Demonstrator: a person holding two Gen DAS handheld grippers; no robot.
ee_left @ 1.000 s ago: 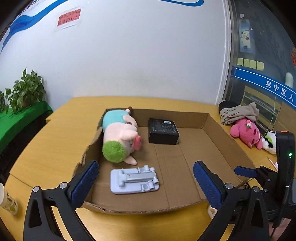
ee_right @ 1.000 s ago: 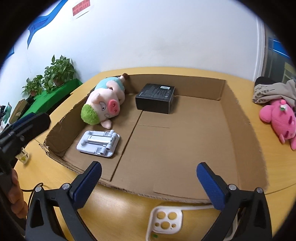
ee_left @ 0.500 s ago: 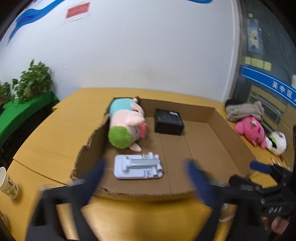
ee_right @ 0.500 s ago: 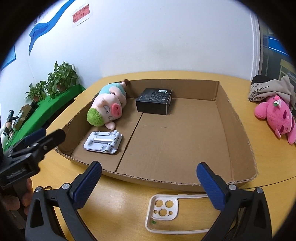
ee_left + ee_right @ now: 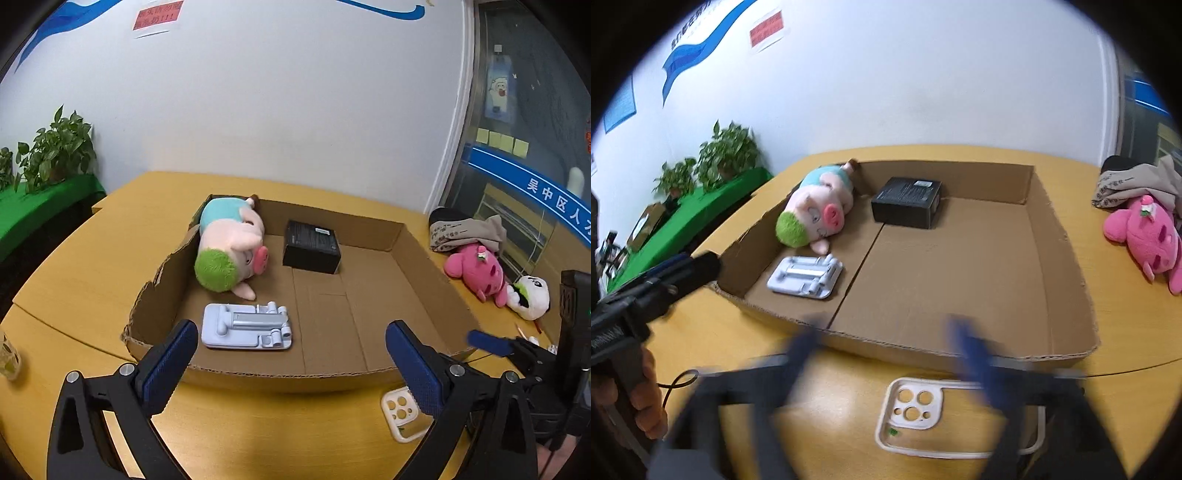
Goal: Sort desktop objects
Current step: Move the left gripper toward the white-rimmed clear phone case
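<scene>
Below the blurred, spread, empty right tool (image 5: 890, 354), a white phone case (image 5: 960, 417), camera holes up.

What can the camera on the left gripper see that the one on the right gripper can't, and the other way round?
Only the left view shows the white plush beside the pink one, yellow sticky notes on the glass, and a paper cup.

Only the right view shows the whole phone case and the hand gripping the left gripper.

Both show the cardboard tray holding the pig plush, black box and grey stand, plus the pink plush.
</scene>
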